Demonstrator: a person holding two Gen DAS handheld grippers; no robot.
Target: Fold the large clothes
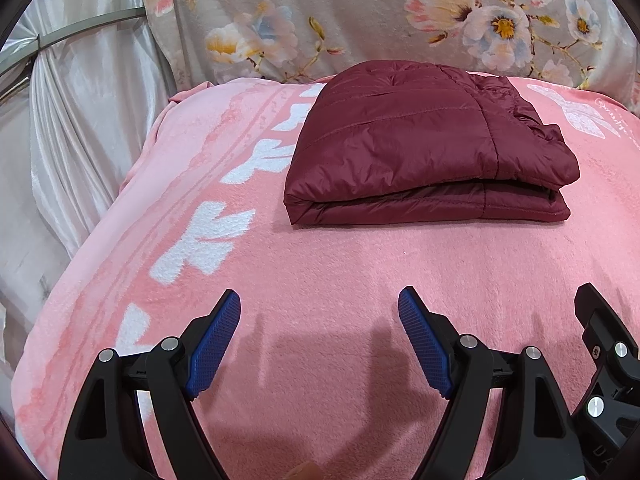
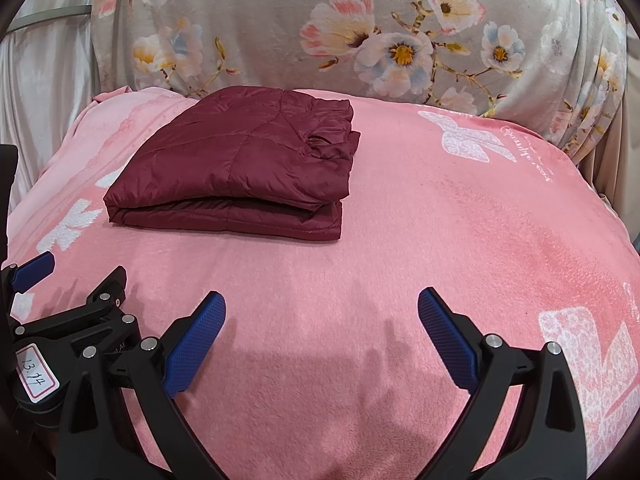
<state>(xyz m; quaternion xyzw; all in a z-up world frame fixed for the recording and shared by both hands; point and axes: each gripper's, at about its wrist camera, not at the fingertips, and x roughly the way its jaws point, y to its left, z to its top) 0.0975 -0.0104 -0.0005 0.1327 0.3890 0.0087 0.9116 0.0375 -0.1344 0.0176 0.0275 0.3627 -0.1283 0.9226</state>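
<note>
A dark red quilted jacket (image 1: 424,148) lies folded into a compact rectangle on a pink blanket (image 1: 320,272). It also shows in the right wrist view (image 2: 240,164), toward the back left. My left gripper (image 1: 319,304) is open and empty, hovering over the blanket well in front of the jacket. My right gripper (image 2: 322,304) is open and empty, also over the blanket in front of the jacket and to its right. The left gripper's body shows at the right wrist view's left edge (image 2: 72,320). The right gripper's body shows at the left wrist view's right edge (image 1: 608,360).
A grey floral fabric (image 2: 360,32) hangs behind the blanket. Shiny white curtains (image 1: 80,100) hang at the left. The pink blanket (image 2: 440,240) has white prints and drops off at its left and right edges.
</note>
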